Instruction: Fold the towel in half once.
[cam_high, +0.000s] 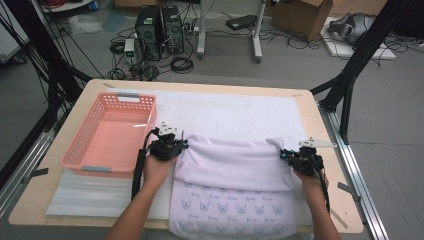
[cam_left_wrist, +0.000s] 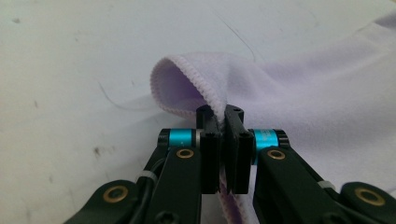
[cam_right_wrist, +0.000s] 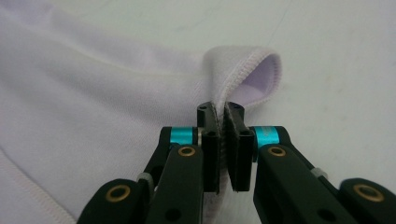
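One lavender towel (cam_high: 232, 165), folded over once, lower centre of the high view; near edge cut off by the frame bottom, butterfly-print layer showing there. Two forearms enter from the bottom, cut off at the elbows. Two grippers: left gripper (cam_high: 172, 145) at the fold's left corner, right gripper (cam_high: 295, 156) at the fold's right corner. Left gripper view: jaws clamped tight on the stitched hem of the towel (cam_left_wrist: 299, 107), corner loop puffing up beyond the tips. Right gripper view: jaws likewise pinched on the hem of the towel (cam_right_wrist: 102, 102), corner loop standing past the tips. One white mat (cam_high: 230, 112) under the towel, one wooden table (cam_high: 320, 130). One pink basket (cam_high: 80, 145), centre left, just beside the left gripper. Far back, upper frame: two black computer towers (cam_high: 160, 27), tangled cables, hard to count; one cardboard box (cam_high: 300, 17), top cut off.
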